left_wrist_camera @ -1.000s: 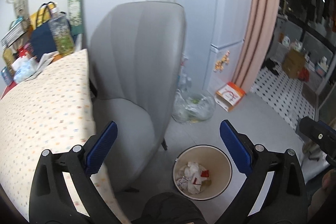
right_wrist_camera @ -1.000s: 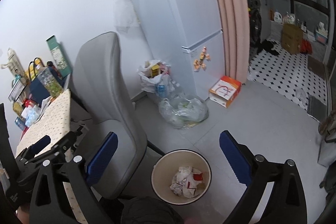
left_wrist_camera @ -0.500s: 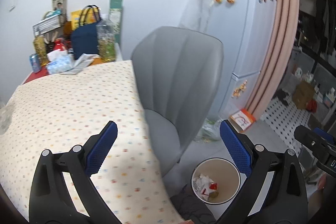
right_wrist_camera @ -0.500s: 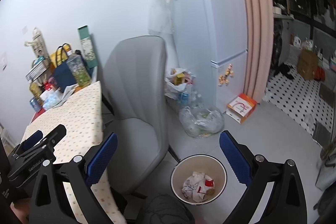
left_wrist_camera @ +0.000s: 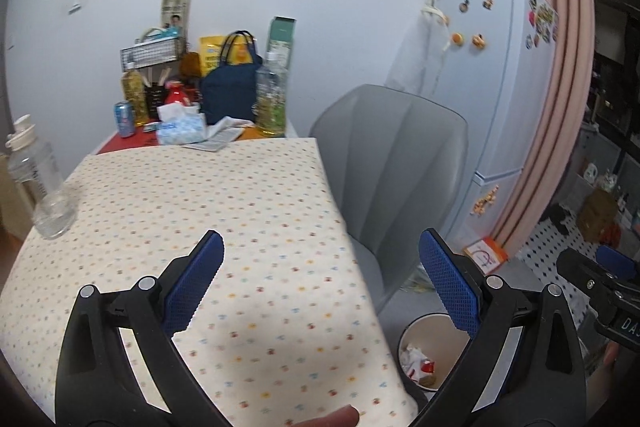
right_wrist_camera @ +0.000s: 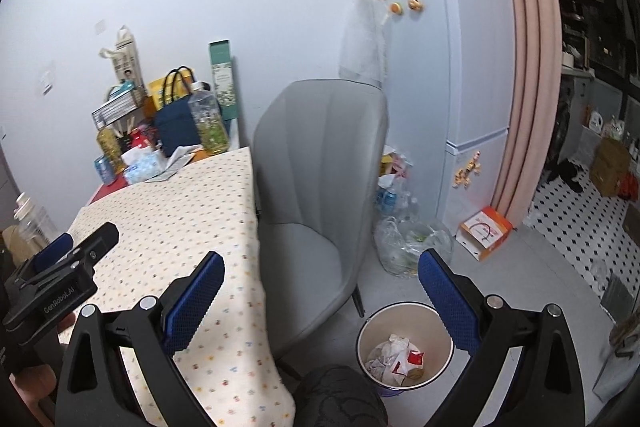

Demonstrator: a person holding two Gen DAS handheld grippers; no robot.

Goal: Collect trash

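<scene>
A white wall and a fridge [right_wrist_camera: 472, 67] stand behind a worktop [left_wrist_camera: 224, 227] covered with a dotted cloth. At its left edge stands a clear bottle [left_wrist_camera: 38, 187], blurred and partly cut off. The left claw [left_wrist_camera: 320, 283] hangs above the cloth with fingers wide apart, holding nothing. The right claw [right_wrist_camera: 320, 287] is also spread and empty. On the floor beside the grey chair [right_wrist_camera: 320, 195], the bin [right_wrist_camera: 404, 345] holds crumpled trash [right_wrist_camera: 394, 357]; in the left view a finger hides part of it.
</scene>
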